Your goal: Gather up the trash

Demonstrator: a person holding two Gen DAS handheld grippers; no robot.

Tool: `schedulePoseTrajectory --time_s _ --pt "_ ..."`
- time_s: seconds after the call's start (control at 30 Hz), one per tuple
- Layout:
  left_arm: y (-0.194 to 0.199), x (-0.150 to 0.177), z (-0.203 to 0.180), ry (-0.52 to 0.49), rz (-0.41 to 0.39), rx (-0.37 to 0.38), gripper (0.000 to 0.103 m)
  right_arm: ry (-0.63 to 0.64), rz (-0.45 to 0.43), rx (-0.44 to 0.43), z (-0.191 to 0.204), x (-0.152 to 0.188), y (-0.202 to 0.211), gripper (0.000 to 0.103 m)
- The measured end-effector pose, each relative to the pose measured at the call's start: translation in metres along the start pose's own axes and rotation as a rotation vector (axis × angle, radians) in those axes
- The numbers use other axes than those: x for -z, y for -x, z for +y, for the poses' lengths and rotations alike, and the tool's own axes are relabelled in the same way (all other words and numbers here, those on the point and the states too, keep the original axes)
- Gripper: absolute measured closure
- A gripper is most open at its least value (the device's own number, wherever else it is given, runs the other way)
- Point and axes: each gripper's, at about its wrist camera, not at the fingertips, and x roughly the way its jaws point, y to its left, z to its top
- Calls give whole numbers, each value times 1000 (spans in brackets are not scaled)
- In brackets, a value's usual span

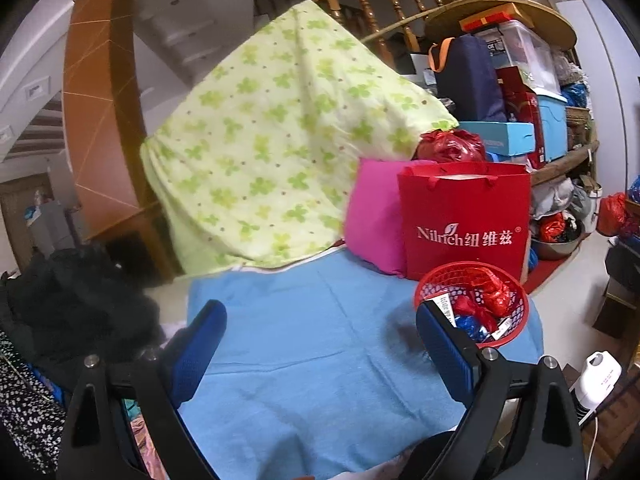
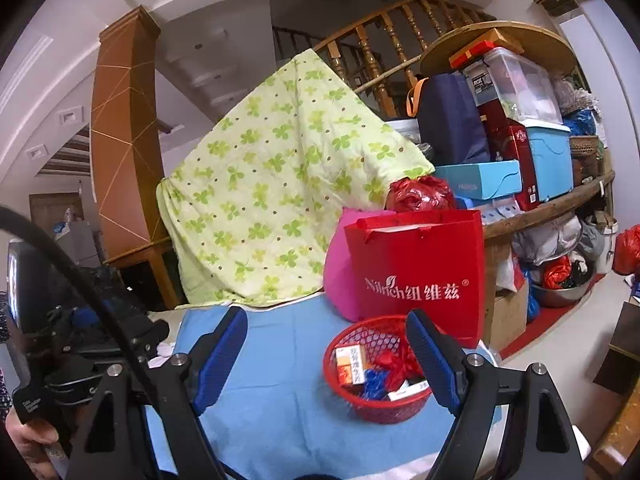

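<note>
Basket (image 2: 376, 372) w/ trash sits right of both tongs, nearer our right tongs (image 2: 334, 364); left tongs (image 1: 320, 344) & right spread, empty.

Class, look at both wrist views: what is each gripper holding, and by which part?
Nothing is held. The left gripper and right gripper both stand open and empty above the blue cloth.

A round red mesh basket (image 2: 376, 376) stands upright on the blue cloth (image 2: 280, 392), near its right edge. Inside lie an orange-and-white carton (image 2: 350, 364) leaning on the left wall, crumpled red wrappers (image 2: 398, 362), a blue wrapper (image 2: 374, 382) and a flat white box (image 2: 408, 388).
</note>
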Motion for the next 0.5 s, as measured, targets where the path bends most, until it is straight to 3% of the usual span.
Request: schedulePoseTrajectory --time_s 0.2,0.5 --pt "12 4 5 -11 -19 -62 5 47 24 -4 16 9 12 19" --pt "24 7 6 -22 -32 -86 3 62 34 48 16 11 23 19"
